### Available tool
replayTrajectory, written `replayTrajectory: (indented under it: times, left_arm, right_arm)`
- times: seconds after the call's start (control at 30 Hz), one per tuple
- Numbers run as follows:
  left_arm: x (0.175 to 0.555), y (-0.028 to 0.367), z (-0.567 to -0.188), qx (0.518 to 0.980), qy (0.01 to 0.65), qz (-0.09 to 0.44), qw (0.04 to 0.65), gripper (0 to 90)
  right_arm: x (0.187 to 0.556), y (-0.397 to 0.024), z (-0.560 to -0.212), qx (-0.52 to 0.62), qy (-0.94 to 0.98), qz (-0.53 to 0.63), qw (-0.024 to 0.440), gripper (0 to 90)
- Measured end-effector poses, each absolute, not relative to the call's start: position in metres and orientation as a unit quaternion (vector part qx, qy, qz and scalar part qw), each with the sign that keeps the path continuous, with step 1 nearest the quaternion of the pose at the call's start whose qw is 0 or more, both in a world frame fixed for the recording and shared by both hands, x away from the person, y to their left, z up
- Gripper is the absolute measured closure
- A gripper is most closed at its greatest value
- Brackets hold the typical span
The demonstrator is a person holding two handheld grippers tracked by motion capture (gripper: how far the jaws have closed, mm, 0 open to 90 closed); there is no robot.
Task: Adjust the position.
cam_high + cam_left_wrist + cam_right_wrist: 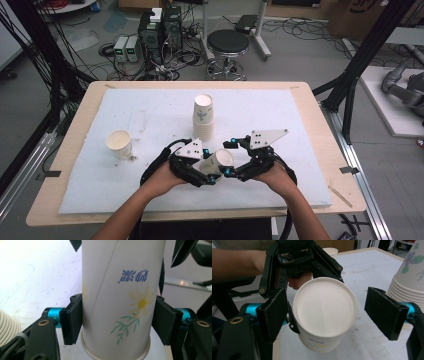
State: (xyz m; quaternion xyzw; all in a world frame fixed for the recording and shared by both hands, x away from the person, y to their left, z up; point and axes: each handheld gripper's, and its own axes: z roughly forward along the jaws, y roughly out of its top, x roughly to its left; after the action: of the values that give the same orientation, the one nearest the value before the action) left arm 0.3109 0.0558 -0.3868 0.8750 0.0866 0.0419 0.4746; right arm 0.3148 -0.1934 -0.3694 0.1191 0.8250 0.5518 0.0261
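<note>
While the left gripper (212, 170) clamps a paper cup (218, 161) by its lower wall, jaws narrow and pressing both sides, the cup lies tilted above the near middle of the table, mouth toward the right gripper (235, 157). Left gripper view: pads tight on the cup (120, 300), blue print and a yellow daisy on its side. Right gripper view: jaws wide, either side of the cup's rim (325, 307), not touching it.

Surface: a white foam sheet (150, 115), scuffed and stained, covers most of a pale wooden tabletop (75, 125). A stack of paper cups (203, 120) stands upright just beyond the grippers, near the middle of the sheet. A single cup (119, 143) stands upright well apart at the left, small crumbs beside it.

Room: grey floor, a black round stool (228, 47) beyond the far edge, computer towers and boxes (150, 35) with tangled cables at the far left, black frame posts (360, 65) at the right, a grey robot arm (400, 85) on a white platform at the right edge.
</note>
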Motion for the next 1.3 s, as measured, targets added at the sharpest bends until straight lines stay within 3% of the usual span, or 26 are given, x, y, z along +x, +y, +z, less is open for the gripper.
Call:
replayTrajectory:
  times: [0.87,1.3]
  left_arm:
    - [0.314,0.047,-0.366,0.93,0.057,0.038,0.361,32.8]
    - [0.312,0.042,-0.366,0.946,0.039,0.028,0.319,32.9]
  right_arm:
    - [0.316,-0.18,-0.351,0.055,0.887,0.455,0.05,19.7]
    - [0.317,-0.164,-0.361,0.023,0.91,0.413,0.035,20.8]
